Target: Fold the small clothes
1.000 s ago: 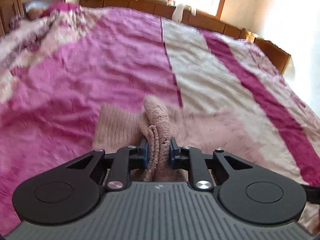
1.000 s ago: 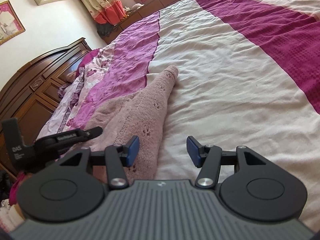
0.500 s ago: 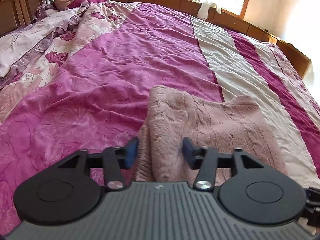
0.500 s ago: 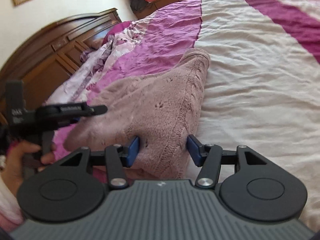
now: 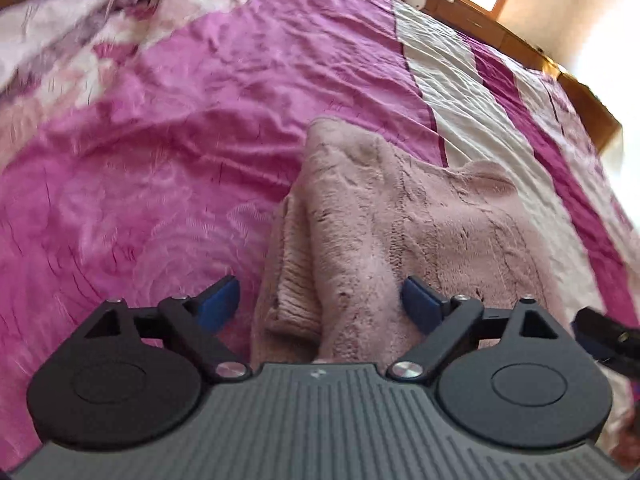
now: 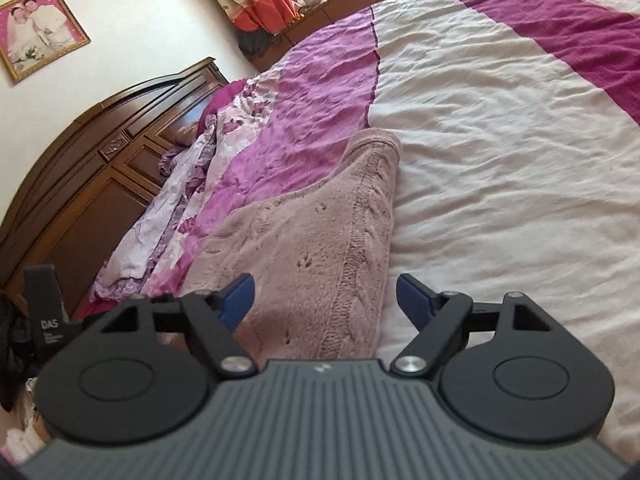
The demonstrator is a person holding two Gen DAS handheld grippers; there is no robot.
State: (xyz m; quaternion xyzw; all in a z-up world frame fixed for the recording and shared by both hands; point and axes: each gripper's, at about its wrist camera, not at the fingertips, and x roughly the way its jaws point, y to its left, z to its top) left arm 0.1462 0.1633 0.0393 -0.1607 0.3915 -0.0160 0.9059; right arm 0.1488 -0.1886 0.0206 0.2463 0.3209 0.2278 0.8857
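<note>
A dusty-pink knitted sweater lies folded on the bed; it also shows in the right wrist view. My left gripper is open wide, its blue pads either side of the sweater's near ribbed edge, not gripping it. My right gripper is open too, its pads straddling the sweater's near end. A folded sleeve end points toward the far side of the bed.
The bedspread has magenta and cream stripes. A dark wooden headboard stands at the left, with a rumpled floral quilt beside it. Part of the other gripper shows at the right edge.
My left gripper let go of the bunched sweater and opened wide; the sweater now lies flat. My right gripper stayed open and opened wider, now over the sweater's near end.
</note>
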